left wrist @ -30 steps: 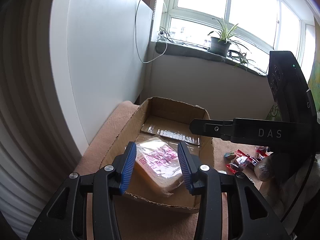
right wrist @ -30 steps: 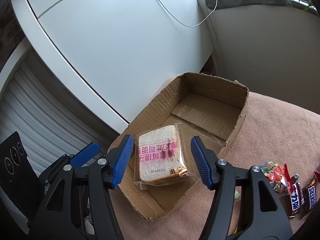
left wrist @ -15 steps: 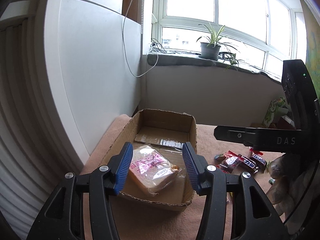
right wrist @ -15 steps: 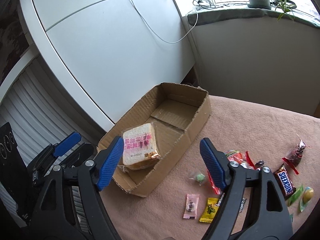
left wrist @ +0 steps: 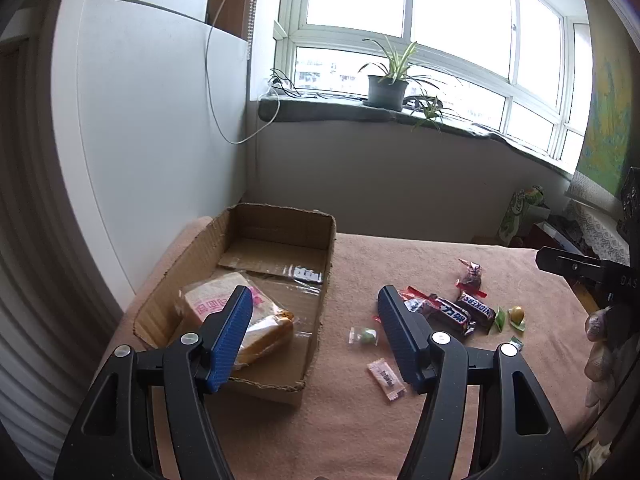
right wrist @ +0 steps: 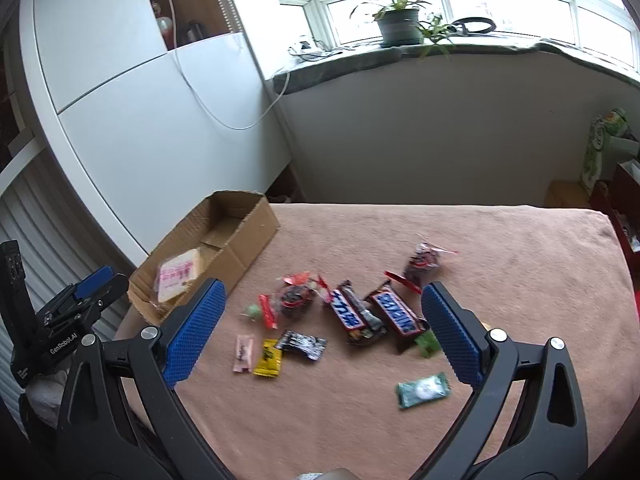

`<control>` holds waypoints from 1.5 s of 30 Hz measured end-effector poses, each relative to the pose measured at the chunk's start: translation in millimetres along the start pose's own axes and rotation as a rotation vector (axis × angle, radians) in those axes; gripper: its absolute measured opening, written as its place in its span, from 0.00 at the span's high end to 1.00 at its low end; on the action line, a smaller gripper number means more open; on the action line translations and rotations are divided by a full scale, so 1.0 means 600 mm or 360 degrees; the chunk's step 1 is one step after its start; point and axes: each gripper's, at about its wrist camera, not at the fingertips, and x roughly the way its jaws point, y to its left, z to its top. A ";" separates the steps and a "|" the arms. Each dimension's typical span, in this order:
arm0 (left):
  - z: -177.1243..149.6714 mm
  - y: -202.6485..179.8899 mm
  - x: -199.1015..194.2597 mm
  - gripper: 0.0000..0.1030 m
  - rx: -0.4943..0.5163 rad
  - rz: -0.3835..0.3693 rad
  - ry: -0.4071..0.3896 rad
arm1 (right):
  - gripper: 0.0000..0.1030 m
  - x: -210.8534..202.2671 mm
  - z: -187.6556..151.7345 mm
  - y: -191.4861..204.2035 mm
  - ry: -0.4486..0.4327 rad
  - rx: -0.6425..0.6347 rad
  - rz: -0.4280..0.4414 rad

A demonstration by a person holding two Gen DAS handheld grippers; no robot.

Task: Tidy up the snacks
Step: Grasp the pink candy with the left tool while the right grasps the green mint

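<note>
Both wrist cams above table (left wrist: 400, 264), fwd-down; shared: box (left wrist: 280, 232), snacks.

- Daylight floods in through the window (left wrist: 404, 20), blown out white.
- Right wrist view: candies below that window smear with motion blur.
- Fisheye bends the edges.

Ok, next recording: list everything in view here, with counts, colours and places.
cardboard box: 1, brown, table's left edge
wrapped bread: 1, pale with pink print, inside the box
Snickers bars: 2, brown-blue, mid table
dark red-twist candies: 2, beside the bars
small sweets: about seven; pink, yellow, black, green
tablecloth: 1, salmon pink
potted plant: 1, green, windowsill
white cabinet: 1, behind the box
left gripper: open, empty, over the box's right wall
right gripper: open, empty, above the sweets
</note>
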 end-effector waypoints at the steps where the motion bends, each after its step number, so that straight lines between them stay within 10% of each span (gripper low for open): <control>1: -0.004 -0.006 0.002 0.37 0.0004 -0.0016 0.0013 | 0.03 -0.008 -0.007 -0.016 -0.0005 0.0015 -0.0029; 12: -0.066 -0.064 0.034 0.37 0.0006 -0.0185 0.0205 | 0.03 -0.051 -0.079 -0.140 0.0046 0.0163 -0.0224; 31: -0.116 -0.085 0.133 0.70 0.0024 -0.0190 0.0486 | 0.31 0.075 -0.139 -0.080 0.0351 -0.0116 -0.0212; 45: -0.120 -0.101 0.173 0.71 0.0086 -0.0122 0.0516 | 0.32 0.116 -0.144 -0.080 0.0397 -0.0128 -0.0285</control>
